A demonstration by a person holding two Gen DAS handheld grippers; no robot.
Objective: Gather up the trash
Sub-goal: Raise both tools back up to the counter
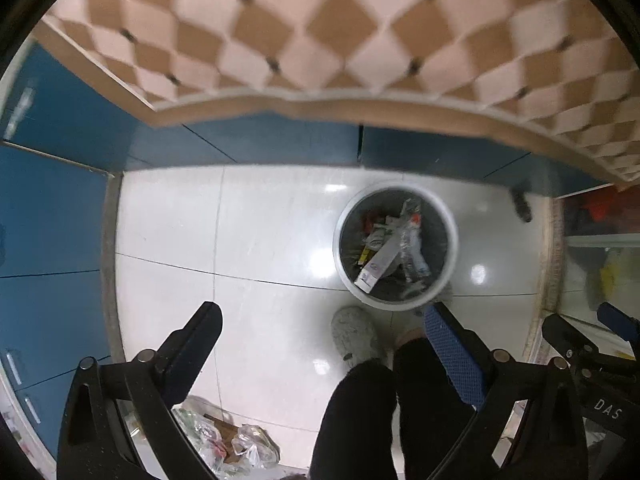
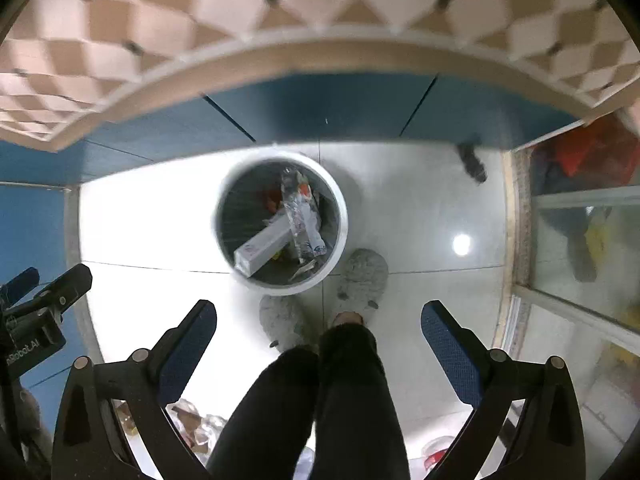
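Note:
A round white-rimmed trash bin (image 1: 450, 240) stands on the white floor below both grippers; it also shows in the right wrist view (image 2: 340, 216). Inside lie a long white box (image 1: 380, 260), a crushed clear plastic bottle (image 2: 302, 216) and other scraps. My left gripper (image 1: 324, 316) is open and empty, high above the floor, left of the bin. My right gripper (image 2: 318, 314) is open and empty, above the floor just in front of the bin. The right gripper shows at the left wrist view's right edge (image 1: 576, 328), the left gripper at the right wrist view's left edge (image 2: 44, 284).
A counter with a checkered tan and cream top (image 1: 320, 32) overhangs blue cabinets (image 1: 260, 144). The person's black-trousered legs (image 2: 344, 400) and grey slippers (image 2: 362, 280) stand by the bin. Clear plastic bags of rubbish (image 1: 224, 444) lie on the floor at lower left. A glass cabinet (image 2: 580, 248) stands at right.

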